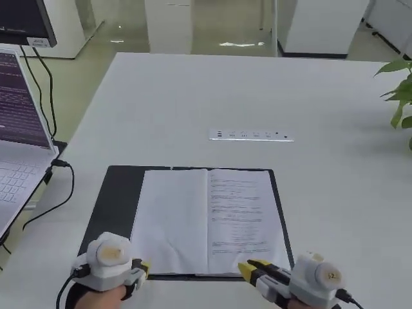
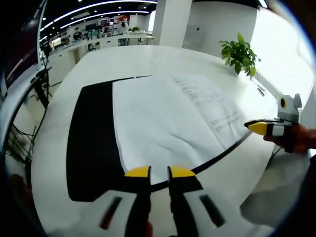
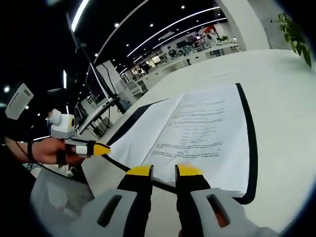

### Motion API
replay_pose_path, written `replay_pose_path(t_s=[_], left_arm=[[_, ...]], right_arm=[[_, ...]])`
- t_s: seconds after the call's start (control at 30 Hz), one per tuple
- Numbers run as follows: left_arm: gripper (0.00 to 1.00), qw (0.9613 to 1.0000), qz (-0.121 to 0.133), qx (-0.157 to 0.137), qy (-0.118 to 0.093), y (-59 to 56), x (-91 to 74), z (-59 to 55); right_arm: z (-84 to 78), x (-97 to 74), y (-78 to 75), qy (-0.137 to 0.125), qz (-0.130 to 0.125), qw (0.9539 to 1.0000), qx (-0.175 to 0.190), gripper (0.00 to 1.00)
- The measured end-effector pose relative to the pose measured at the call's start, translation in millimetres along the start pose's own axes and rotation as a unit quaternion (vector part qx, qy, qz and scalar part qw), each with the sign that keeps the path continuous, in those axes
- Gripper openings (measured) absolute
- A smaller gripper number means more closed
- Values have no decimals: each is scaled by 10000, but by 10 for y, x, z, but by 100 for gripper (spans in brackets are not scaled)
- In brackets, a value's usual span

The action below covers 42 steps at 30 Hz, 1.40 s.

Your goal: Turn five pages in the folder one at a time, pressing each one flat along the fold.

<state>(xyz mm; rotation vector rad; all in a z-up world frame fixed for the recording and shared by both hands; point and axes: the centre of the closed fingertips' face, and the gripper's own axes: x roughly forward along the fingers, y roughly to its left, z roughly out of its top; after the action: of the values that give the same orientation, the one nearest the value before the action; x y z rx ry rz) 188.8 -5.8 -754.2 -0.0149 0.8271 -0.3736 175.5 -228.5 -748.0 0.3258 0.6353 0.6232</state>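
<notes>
A black folder lies open on the white table, with a blank page on the left of the fold and a printed page on the right. My left gripper hovers at the folder's near left edge, its jaws open by a narrow gap with nothing between them. My right gripper sits at the near right edge by the printed page, also narrowly open and empty. Neither gripper touches the paper.
A laptop with a black cable stands at the left table edge under a monitor. A socket strip is set into the table beyond the folder. A green plant stands at the far right.
</notes>
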Motion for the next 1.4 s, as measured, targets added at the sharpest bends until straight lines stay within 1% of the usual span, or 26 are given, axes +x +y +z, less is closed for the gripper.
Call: replay_pose_path(t_s=[0.03,0.07,0.13,0.23,0.3,0.37,0.4,0.47,0.6,0.63,0.67,0.7,0.8,0.9,0.97,1.03,1.1,1.13,1.2,1.23,1.27,1.3,1.4], left_arm=[[13,10000,4,29,-44,-4,-24,35],[14,9999,4,59,-88,-11,-47,72],[16,9998,20,118,-182,-22,-117,170],[18,9994,38,116,-329,-31,-205,279],[19,9990,46,104,-441,-48,-285,375],[22,9985,31,169,-517,-71,-343,441],[23,9984,23,183,-532,-76,-356,453],[26,9977,11,231,-633,-94,-428,505],[32,9970,-5,285,-714,-123,-535,539],[34,9970,-16,325,-701,-137,-552,534],[36,9966,2,439,-701,-158,-585,531],[38,9962,18,507,-712,-170,-608,531],[43,9957,23,588,-715,-212,-678,492],[42,9951,-5,581,-799,-234,-743,495],[45,9953,-11,437,-868,-232,-776,535],[48,9944,10,444,-954,-224,-804,584],[50,9937,-5,451,-1023,-214,-813,621],[52,9934,-20,458,-1051,-232,-832,641],[55,9930,-56,494,-1074,-252,-853,664],[56,9924,-89,536,-1105,-266,-868,680],[57,9921,-99,541,-1126,-272,-881,693],[58,9917,-112,507,-1175,-276,-896,715],[62,9909,-134,478,-1252,-289,-923,741]], right_arm=[[30,-33,-20,-45,-42,10000,-45,16],[61,-64,-25,-80,-46,9998,-163,17],[122,-141,-23,-100,-53,9996,-268,19],[214,-197,-26,-201,-60,9995,-252,24],[291,-240,-15,-280,-52,9993,-259,25],[323,-266,-5,-307,-58,9991,-292,26],[328,-271,-3,-308,-56,9991,-295,27],[335,-301,16,-296,-33,9989,-350,30],[371,-381,91,-293,4,9986,-450,36],[372,-394,106,-274,27,9983,-513,38],[358,-414,124,-195,56,9976,-668,39],[354,-430,138,-150,62,9971,-748,40],[372,-492,190,-141,104,9959,-888,43],[410,-548,185,-194,74,9958,-894,44],[438,-571,183,-236,92,9963,-817,45],[451,-579,186,-244,98,9964,-810,46],[436,-589,188,-150,102,9959,-881,46],[434,-592,190,-135,106,9958,-898,47],[432,-616,207,-50,148,9942,-1063,50],[421,-629,202,40,143,9920,-1255,50],[414,-636,206,89,159,9910,-1322,50],[412,-647,214,139,186,9903,-1371,51],[464,-682,205,123,175,9899,-1403,53]])
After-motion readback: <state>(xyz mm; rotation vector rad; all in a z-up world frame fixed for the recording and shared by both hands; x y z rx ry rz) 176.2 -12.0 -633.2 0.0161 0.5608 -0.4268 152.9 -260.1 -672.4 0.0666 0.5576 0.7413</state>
